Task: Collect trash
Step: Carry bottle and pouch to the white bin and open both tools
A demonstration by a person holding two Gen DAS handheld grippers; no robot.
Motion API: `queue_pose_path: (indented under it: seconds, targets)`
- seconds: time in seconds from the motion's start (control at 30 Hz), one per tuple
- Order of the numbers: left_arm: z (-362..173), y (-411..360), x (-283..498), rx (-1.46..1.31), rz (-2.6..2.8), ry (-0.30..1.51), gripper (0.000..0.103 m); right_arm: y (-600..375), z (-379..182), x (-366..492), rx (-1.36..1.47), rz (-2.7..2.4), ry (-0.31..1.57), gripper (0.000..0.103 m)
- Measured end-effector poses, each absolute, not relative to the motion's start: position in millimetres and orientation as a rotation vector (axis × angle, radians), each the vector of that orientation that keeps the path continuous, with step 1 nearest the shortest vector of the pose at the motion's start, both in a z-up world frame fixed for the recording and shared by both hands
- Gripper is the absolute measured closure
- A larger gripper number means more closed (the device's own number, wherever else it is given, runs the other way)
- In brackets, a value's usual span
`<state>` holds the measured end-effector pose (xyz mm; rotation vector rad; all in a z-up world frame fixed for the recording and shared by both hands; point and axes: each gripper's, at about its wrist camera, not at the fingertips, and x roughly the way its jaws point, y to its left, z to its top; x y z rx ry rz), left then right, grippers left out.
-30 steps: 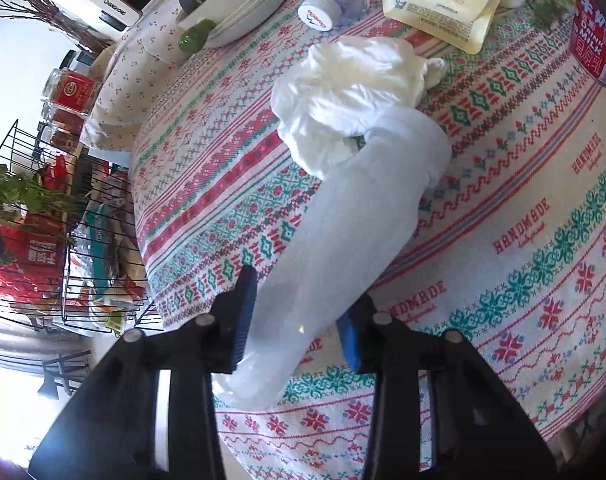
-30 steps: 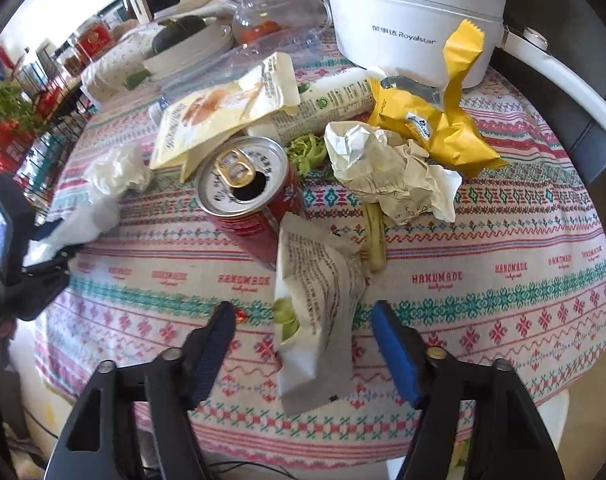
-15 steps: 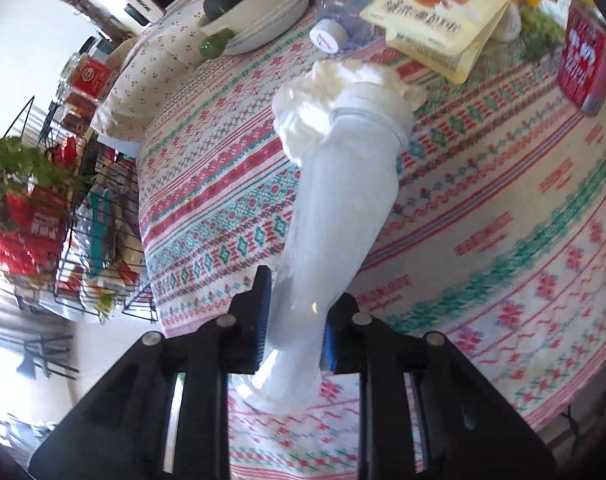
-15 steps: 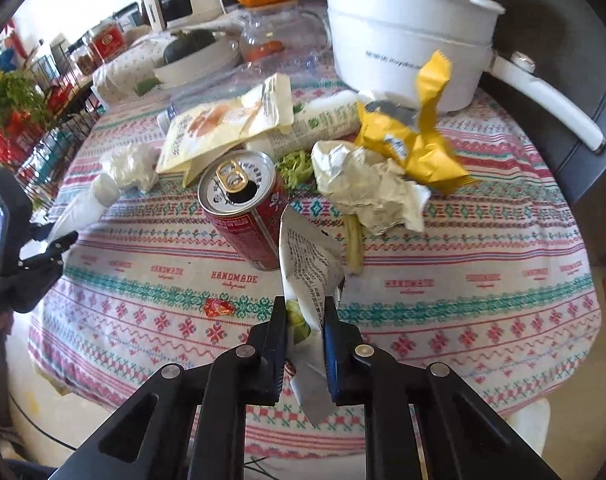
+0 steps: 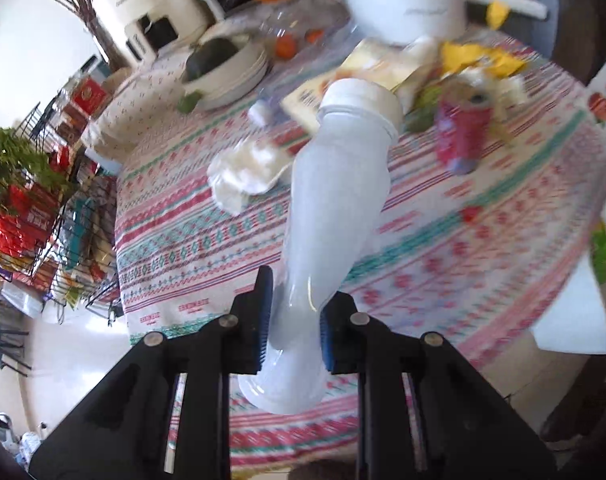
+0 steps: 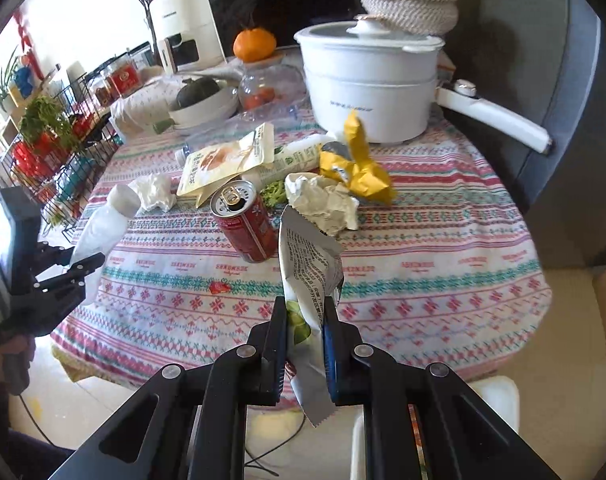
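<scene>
My left gripper [image 5: 293,312] is shut on a white plastic bottle [image 5: 335,208] and holds it lifted above the patterned tablecloth [image 5: 191,240]. The bottle also shows in the right wrist view [image 6: 103,228], held by the left gripper [image 6: 69,270]. My right gripper [image 6: 305,328] is shut on a silver snack wrapper [image 6: 307,264], raised off the table. On the table lie a red can [image 6: 243,224], a crumpled tissue [image 6: 155,192], crumpled paper [image 6: 323,200], a yellow wrapper [image 6: 359,164] and a beige snack pouch [image 6: 227,160].
A white electric pot [image 6: 371,80] with a long handle stands at the back. A bowl with a dark squash [image 6: 203,100], an orange [image 6: 254,44] and a white appliance [image 6: 183,28] stand behind. A wire rack [image 6: 59,160] with packets is on the left. A grey chair [image 6: 575,100] is at right.
Both grippers closed from open: the left on the bottle, the right on the wrapper. Both lifted their items off the table and drew back from it.
</scene>
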<state>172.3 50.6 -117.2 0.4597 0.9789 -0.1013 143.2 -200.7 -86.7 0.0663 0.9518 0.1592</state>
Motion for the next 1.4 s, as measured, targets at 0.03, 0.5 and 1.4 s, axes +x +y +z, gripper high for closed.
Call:
queue_pose_path:
  seconds: [0.03,0.5,1.4]
  targets:
    - [-112,47,167,0.446,-0.115,0.968,0.080,-203,-84,140,0.067,0.158,0.945,0.087]
    - [-60,-9,87,0.225,-0.361,0.834,0.081,-242,-41,80,0.109,0.150,0.820,0.087]
    - [-139,-177,29,0.244,-0.731,1.115,0.080,-376,-106,18,0.287,-0.025,1.007,0.087]
